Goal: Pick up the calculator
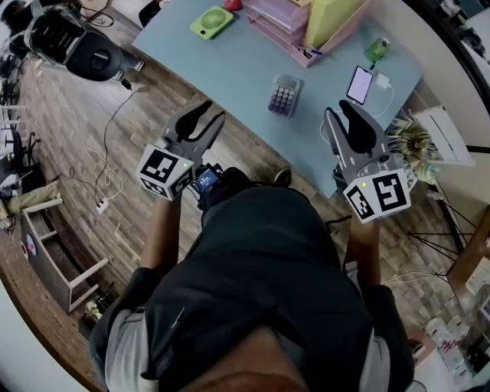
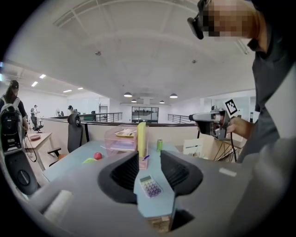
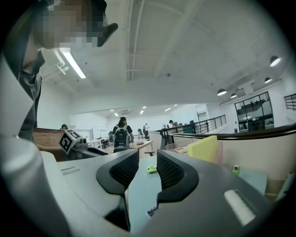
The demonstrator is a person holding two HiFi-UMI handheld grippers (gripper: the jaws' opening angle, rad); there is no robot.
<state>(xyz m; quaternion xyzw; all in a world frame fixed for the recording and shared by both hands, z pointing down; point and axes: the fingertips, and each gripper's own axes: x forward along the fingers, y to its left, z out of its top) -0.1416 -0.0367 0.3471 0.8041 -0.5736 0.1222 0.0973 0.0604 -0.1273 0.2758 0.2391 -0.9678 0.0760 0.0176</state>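
the calculator (image 1: 283, 96) is lying flat on the pale blue desk (image 1: 230, 69). the left gripper (image 1: 208, 115) and right gripper (image 1: 338, 109) are hovering at the desk's near edge, jaws spread, gripping nothing.

Calculator (image 1: 284, 96) lies mid-tabletop (image 1: 230, 69); phone (image 1: 360, 84) to its right, small fan (image 1: 211, 21) behind-left, letter trays (image 1: 277, 17) behind.

An open-plan office: a pale blue bench (image 1: 230, 69) carrying pink paper trays (image 1: 277, 17) at its far side, a swivel chair (image 2: 74, 132), more desks (image 3: 138, 144), round ceiling lamps (image 2: 127, 95), a mezzanine railing (image 3: 210, 124).
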